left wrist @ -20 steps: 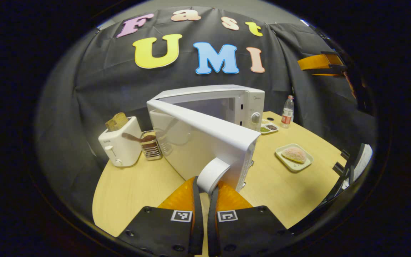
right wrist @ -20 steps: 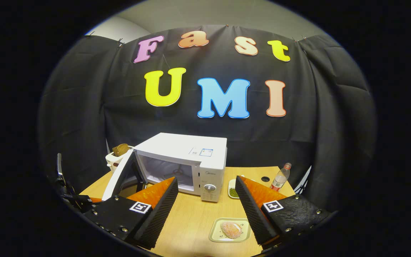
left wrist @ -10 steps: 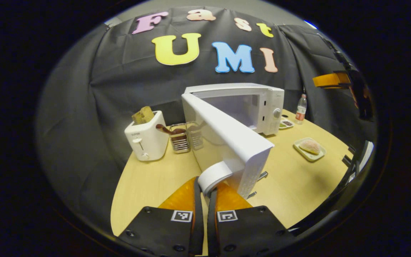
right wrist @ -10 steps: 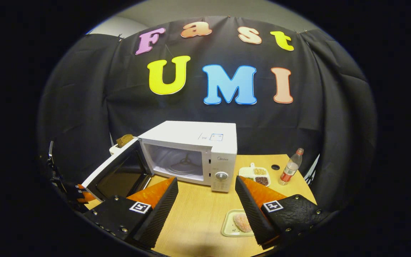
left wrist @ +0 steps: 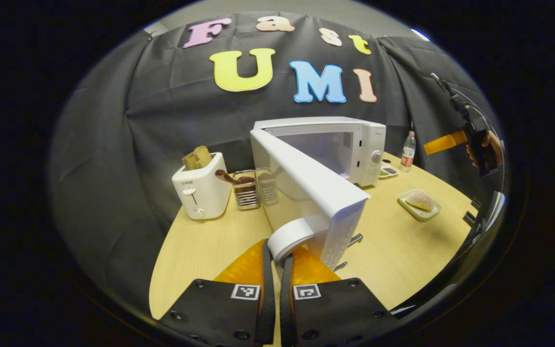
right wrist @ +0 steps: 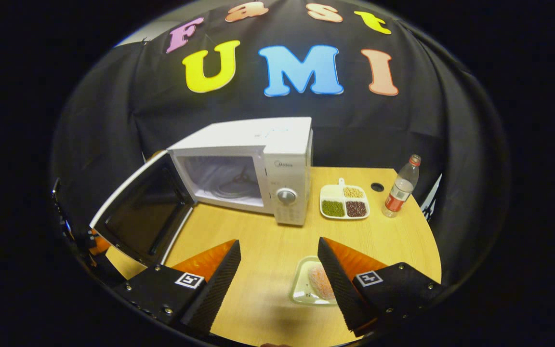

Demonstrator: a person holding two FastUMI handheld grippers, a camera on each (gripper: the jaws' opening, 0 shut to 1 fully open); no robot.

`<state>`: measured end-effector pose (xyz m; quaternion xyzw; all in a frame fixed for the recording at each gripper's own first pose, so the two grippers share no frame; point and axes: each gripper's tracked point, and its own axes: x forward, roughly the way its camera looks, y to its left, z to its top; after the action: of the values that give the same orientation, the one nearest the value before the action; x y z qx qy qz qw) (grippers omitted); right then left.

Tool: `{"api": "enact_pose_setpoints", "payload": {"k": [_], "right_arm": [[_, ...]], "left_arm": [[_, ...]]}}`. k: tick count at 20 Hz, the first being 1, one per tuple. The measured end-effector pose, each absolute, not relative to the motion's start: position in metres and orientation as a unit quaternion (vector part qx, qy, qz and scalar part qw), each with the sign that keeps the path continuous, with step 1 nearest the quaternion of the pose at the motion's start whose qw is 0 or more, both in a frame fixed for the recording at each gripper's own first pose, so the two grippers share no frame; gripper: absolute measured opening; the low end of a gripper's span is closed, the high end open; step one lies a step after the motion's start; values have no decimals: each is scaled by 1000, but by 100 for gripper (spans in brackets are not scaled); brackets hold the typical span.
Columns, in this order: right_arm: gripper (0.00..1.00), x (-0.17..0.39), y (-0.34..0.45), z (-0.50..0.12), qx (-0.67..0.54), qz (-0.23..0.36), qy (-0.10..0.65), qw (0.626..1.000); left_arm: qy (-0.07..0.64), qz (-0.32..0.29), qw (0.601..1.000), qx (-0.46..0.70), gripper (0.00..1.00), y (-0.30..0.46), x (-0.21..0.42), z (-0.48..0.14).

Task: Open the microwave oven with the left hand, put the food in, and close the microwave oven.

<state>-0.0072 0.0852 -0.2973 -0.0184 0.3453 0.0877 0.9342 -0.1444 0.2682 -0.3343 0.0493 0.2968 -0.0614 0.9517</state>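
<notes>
1. Door stage, judged complete or nearly so: the left claw is clamped on the rounded white handle of the white microwave oven's door, which stands swung wide, directly ahead of that claw. The white box-shaped microwave oven shows its pale cavity open, well beyond the right claw.
2. Food stage, not yet begun: the right claw hovers with its fingers spread apart and nothing between them. The pale pink, sugared bun lies on a small cream rectangular plate on the light wooden counter, just below and ahead of this claw, toward its right finger.
3. Remaining, by judgement: grip the plate or bun, carry it into the cavity, release, then swing the door shut.
4. Obscured: the right finger covers part of bun and plate, so their far edge cannot be read. In the left gripper view the door hides most of the cavity; in the right gripper view the door handle falls at the dim margin.
</notes>
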Motion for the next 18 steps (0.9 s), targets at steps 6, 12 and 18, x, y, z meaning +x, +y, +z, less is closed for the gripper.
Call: {"api": "enact_pose_setpoints", "payload": {"k": [6, 12, 18], "right_arm": [[99, -22, 45, -372, -36, 86, 443, 892], [99, -22, 16, -416, -77, 108, 489, 862], [99, -23, 4, -446, -103, 135, 513, 841]], "left_arm": [[298, -41, 953, 39, 48, 278, -161, -331], [304, 21, 951, 55, 52, 285, -192, -302], [204, 49, 978, 15, 87, 216, -175, -190]]}}
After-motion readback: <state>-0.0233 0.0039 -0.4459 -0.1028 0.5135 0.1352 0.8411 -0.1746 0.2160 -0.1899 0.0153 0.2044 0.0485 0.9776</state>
